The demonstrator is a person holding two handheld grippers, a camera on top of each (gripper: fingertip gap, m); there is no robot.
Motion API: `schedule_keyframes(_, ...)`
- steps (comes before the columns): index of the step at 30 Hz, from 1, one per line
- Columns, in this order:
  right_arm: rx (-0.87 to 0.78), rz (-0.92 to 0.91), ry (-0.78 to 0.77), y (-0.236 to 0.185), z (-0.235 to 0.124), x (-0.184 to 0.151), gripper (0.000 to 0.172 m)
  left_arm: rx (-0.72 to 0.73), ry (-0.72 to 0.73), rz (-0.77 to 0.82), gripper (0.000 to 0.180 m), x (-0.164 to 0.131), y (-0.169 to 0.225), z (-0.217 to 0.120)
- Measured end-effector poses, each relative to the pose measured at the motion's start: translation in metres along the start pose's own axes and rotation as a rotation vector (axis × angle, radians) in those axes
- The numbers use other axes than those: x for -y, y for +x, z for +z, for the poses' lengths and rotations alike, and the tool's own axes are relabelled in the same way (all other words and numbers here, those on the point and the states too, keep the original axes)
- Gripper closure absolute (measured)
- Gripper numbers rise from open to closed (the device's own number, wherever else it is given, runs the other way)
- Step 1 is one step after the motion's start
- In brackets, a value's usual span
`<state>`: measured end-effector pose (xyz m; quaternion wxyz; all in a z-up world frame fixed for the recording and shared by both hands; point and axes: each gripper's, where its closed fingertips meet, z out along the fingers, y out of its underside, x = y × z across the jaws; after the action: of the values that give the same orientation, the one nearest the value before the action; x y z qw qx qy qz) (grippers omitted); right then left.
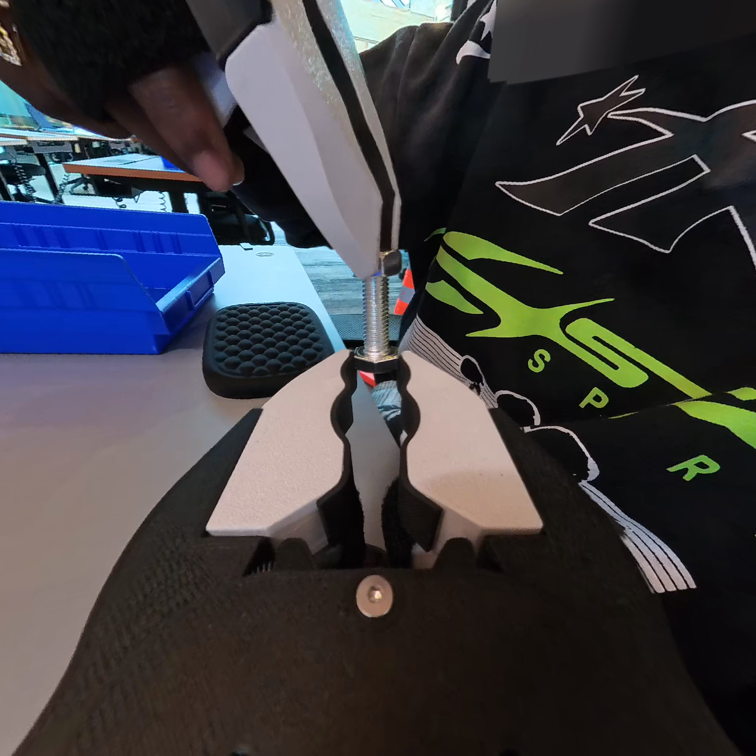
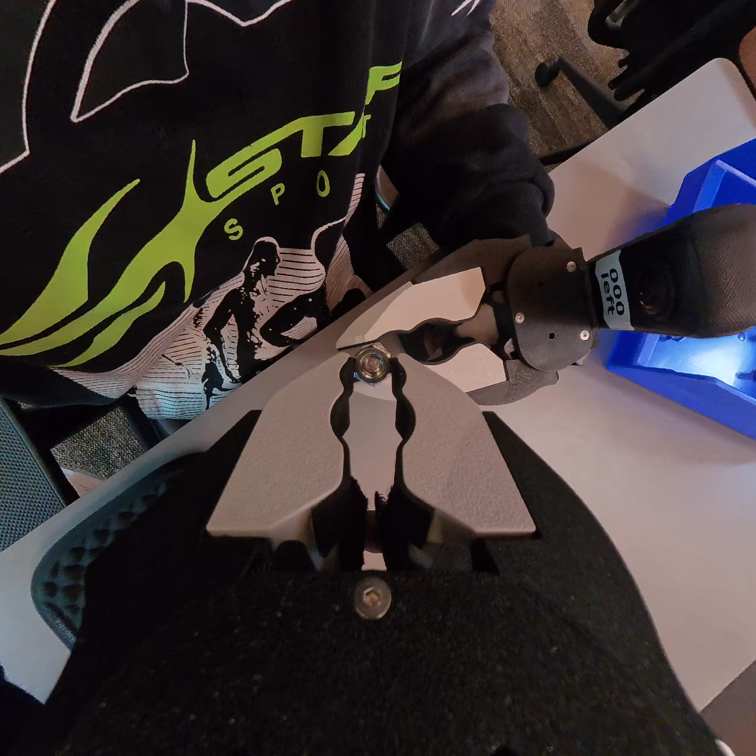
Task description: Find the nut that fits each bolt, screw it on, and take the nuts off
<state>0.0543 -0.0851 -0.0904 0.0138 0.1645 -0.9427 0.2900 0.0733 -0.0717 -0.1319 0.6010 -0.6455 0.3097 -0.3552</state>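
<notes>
Tongs, 2: my left gripper (image 1: 375, 362) clamps the nut (image 1: 374, 361) at the bolt's (image 1: 376, 315) lower end; my right gripper (image 2: 370, 368) pinches the bolt's head above. I judge: hold the bolt upright, nut square, turn slowly.
</notes>
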Motion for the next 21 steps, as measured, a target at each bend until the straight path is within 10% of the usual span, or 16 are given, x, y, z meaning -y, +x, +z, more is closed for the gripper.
schedule_keyframes(21, -0.251, 0.574, -0.3, 0.031, -0.022, -0.064, 0.154, 0.939, -0.143, 0.049, 0.162, -0.006, -0.084, -0.026)
